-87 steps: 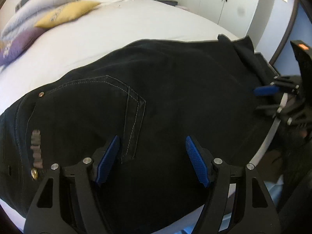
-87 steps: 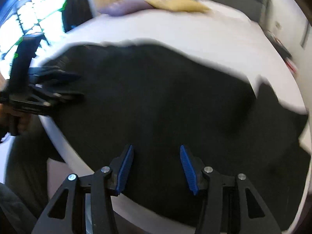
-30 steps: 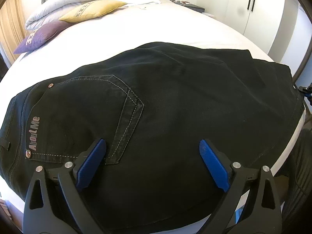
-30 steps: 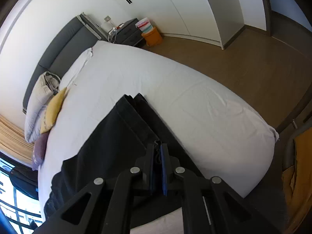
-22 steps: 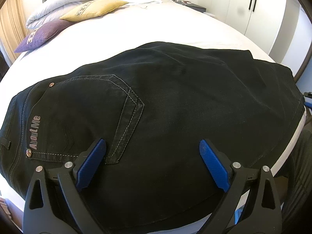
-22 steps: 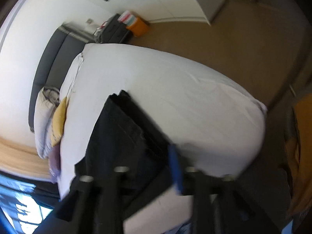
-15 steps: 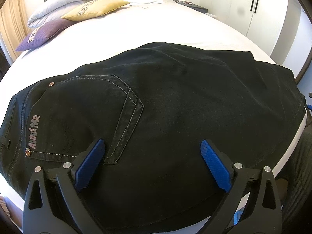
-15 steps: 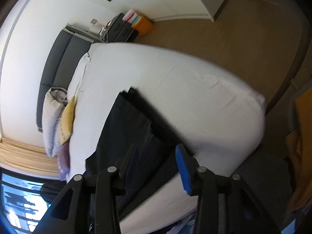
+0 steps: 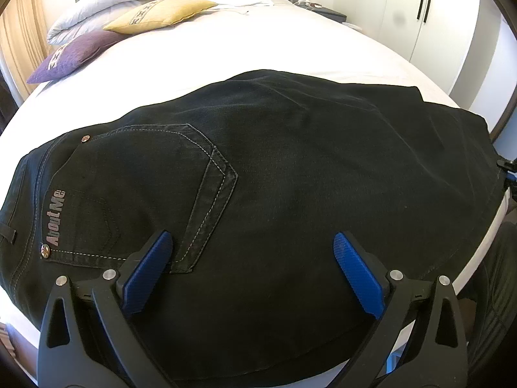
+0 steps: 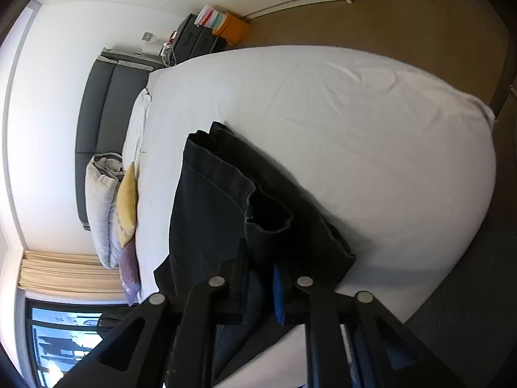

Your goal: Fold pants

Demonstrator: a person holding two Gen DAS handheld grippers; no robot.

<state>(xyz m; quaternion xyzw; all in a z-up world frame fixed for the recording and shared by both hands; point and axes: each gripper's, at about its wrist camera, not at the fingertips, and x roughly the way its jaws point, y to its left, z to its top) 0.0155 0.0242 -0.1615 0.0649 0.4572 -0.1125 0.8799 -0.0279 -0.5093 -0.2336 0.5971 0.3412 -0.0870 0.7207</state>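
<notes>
Black jeans (image 9: 274, 168) lie folded lengthwise across the near part of a white bed (image 9: 226, 51), with the back pocket and "About Me" label at the left. My left gripper (image 9: 250, 268) is open wide and empty just above the fabric near the pocket's corner. In the right wrist view the leg hems (image 10: 232, 194) lie stacked near the bed's edge. My right gripper (image 10: 260, 286) has its jaws close together around a hem fold of the jeans. Its tip shows at the right edge of the left wrist view (image 9: 509, 173).
Purple, yellow and white pillows (image 9: 135, 22) lie at the grey headboard (image 10: 97, 113). White wardrobes (image 9: 413, 9) stand at the right. A nightstand (image 10: 200, 38) and an orange box (image 10: 231, 29) stand on the brown floor beyond the bed.
My right gripper swung round to the leg end, opened briefly, and now has closed in on the hem fold. My left gripper has opened wider and barely moved.
</notes>
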